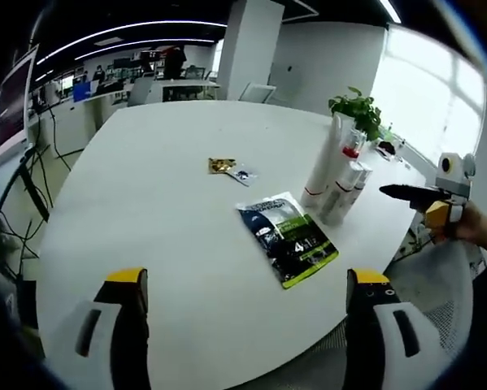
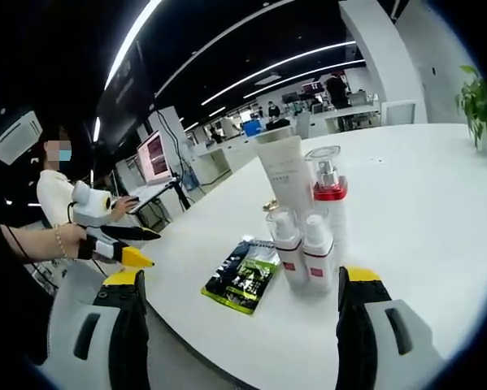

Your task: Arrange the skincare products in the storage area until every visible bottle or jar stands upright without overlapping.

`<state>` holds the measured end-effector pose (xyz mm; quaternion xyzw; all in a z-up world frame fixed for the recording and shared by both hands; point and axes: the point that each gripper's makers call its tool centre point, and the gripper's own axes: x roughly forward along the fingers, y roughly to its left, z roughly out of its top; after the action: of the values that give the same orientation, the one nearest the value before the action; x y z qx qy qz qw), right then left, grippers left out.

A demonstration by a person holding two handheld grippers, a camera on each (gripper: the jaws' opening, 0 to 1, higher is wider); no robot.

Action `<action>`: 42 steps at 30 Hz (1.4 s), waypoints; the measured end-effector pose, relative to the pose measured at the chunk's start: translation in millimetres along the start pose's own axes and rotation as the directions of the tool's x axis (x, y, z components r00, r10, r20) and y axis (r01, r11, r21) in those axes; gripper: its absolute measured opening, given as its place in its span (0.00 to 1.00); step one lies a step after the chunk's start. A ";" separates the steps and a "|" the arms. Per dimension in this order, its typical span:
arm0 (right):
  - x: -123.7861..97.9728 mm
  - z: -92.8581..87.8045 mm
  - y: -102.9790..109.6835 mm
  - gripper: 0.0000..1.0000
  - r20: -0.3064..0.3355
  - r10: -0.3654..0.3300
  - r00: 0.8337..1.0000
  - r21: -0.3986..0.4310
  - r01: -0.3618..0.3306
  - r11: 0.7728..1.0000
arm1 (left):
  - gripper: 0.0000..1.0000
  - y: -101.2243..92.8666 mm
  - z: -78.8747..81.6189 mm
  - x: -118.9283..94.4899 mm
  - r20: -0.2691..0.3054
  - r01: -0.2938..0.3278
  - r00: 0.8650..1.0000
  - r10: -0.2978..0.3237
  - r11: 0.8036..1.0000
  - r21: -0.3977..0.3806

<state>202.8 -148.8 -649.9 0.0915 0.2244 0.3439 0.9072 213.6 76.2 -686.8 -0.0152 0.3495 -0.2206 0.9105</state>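
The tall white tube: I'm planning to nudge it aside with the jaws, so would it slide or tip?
Likely tip. The tube stands on its narrow end and rises above the pump bottle beside it, so a high push could topple it. Its wide, flat upper body suggests soft plastic that gives under the jaws. Pushed low, it may slide on the smooth table.

Your table (image 1: 162,211) looks smooth, matt white. The pouch (image 1: 288,238) on it is glossy printed film, and the bottles (image 2: 304,244) look like smooth white plastic, one with a clear cap (image 2: 323,156) and a red collar.
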 end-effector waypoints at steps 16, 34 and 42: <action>0.7 -2.9 1.4 0.97 -0.018 0.000 1.000 -0.014 -0.001 1.000 | 0.96 -19.9 11.8 35.7 -0.060 -0.043 0.997 0.041 0.999 -0.034; 3.8 -6.8 -4.2 0.96 -0.044 -0.024 0.999 -0.027 0.023 0.999 | 0.89 -24.7 39.5 110.2 -0.118 -0.020 0.993 0.014 0.998 -0.051; 0.3 -4.0 -13.5 0.96 -0.022 -0.059 0.998 0.025 0.059 0.998 | 0.80 -17.4 50.4 136.9 -0.159 -0.050 0.987 0.037 0.996 -0.079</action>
<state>208.9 -158.6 -657.9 0.0930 0.2409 0.3151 0.9133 329.4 -2.3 -731.8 -0.0276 0.4293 -0.1865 0.8833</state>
